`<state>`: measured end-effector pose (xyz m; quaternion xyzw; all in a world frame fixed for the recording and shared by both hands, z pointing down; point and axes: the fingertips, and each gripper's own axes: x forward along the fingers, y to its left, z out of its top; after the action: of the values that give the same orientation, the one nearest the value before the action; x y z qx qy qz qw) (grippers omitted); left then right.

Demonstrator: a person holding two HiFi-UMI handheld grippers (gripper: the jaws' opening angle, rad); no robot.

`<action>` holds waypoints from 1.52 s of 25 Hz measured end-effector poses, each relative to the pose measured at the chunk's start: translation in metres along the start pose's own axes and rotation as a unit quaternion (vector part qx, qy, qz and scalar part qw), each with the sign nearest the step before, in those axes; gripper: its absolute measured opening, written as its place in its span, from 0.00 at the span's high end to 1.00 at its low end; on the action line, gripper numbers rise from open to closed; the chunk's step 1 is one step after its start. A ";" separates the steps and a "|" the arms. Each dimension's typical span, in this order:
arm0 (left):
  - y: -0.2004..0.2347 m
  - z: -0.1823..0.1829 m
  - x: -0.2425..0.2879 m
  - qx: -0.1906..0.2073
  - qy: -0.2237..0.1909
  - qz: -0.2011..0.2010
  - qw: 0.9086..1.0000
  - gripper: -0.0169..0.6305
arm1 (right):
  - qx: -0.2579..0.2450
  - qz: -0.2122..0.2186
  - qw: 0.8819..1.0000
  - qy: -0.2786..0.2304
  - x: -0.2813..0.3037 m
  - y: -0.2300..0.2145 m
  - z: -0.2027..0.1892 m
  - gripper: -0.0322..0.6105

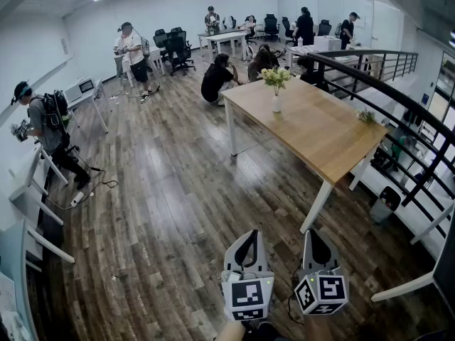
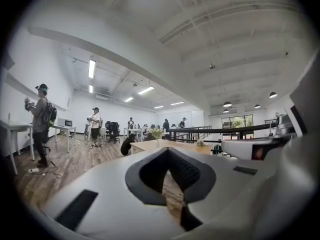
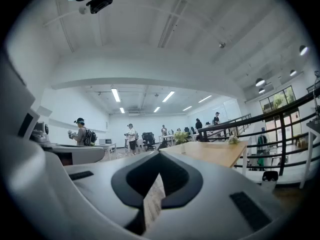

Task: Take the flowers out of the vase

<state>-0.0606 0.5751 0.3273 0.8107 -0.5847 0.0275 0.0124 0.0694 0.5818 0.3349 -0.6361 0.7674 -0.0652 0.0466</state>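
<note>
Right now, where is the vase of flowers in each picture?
Head view: the vase of flowers is in the upper middle, on the far end of the wooden table.
Left gripper view: the vase of flowers is tiny, near the centre, on the table.
Right gripper view: it is small, just right of centre, at the table's far end.
Shared landmark: the wooden table.

The table top is smooth light wood. The floor is dark, slightly shiny wood boards. The left gripper and right gripper are dull white plastic.
</note>
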 end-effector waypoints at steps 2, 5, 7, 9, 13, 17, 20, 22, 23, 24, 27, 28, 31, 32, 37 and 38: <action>0.000 0.001 0.002 0.001 0.000 -0.001 1.000 0.94 | 0.001 0.000 1.000 -0.001 0.002 -0.001 0.002 0.96; 0.001 0.000 0.003 -0.001 0.001 -0.001 1.000 0.94 | 0.002 -0.001 1.000 -0.001 0.004 -0.001 0.002 0.96; 0.001 -0.002 0.004 -0.002 0.001 -0.001 1.000 0.94 | 0.003 -0.001 1.000 -0.001 0.004 -0.001 0.000 0.96; 0.001 -0.004 0.006 -0.003 0.003 0.000 1.000 0.94 | 0.004 0.000 1.000 0.000 0.005 -0.002 -0.002 0.96; 0.000 -0.003 0.011 -0.002 0.003 0.003 1.000 0.94 | 0.005 0.005 1.000 0.002 0.009 -0.004 -0.002 0.96; -0.002 -0.003 0.017 -0.001 0.003 0.008 1.000 0.94 | 0.003 0.007 1.000 0.002 0.015 -0.011 -0.003 0.96; -0.005 -0.005 0.023 0.003 0.004 0.015 1.000 0.94 | 0.001 0.008 1.000 0.001 0.019 -0.020 -0.003 0.96; -0.006 -0.005 0.027 0.005 0.003 0.021 1.000 0.94 | 0.000 0.007 1.000 0.001 0.023 -0.027 -0.003 0.96; -0.006 -0.005 0.028 0.005 0.003 0.024 1.000 0.94 | 0.001 0.006 1.000 0.002 0.025 -0.031 -0.002 0.96; -0.007 -0.004 0.030 0.005 0.003 0.027 1.000 0.94 | 0.003 0.006 1.000 0.003 0.027 -0.035 -0.002 0.96; -0.009 -0.004 0.032 0.002 0.004 0.036 0.999 0.94 | 0.008 0.012 1.000 0.007 0.029 -0.042 -0.003 0.96; -0.011 -0.005 0.033 0.001 0.004 0.038 0.999 0.94 | 0.009 0.014 1.000 0.009 0.030 -0.043 -0.004 0.96; -0.011 -0.011 0.037 0.000 0.009 0.041 0.999 0.94 | 0.010 0.019 1.000 0.014 0.033 -0.045 -0.011 0.96; -0.010 -0.013 0.039 0.000 0.011 0.042 0.999 0.94 | 0.011 0.021 1.000 0.016 0.035 -0.044 -0.014 0.96; -0.006 -0.016 0.052 0.002 0.017 0.040 0.999 0.94 | 0.015 0.023 0.999 0.020 0.049 -0.045 -0.016 0.95; -0.005 -0.016 0.056 0.002 0.017 0.040 0.999 0.94 | 0.015 0.023 0.999 0.021 0.053 -0.046 -0.017 0.95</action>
<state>-0.0388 0.5244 0.3470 0.7860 -0.6164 0.0432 0.0201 0.1016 0.5221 0.3593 -0.6158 0.7818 -0.0889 0.0418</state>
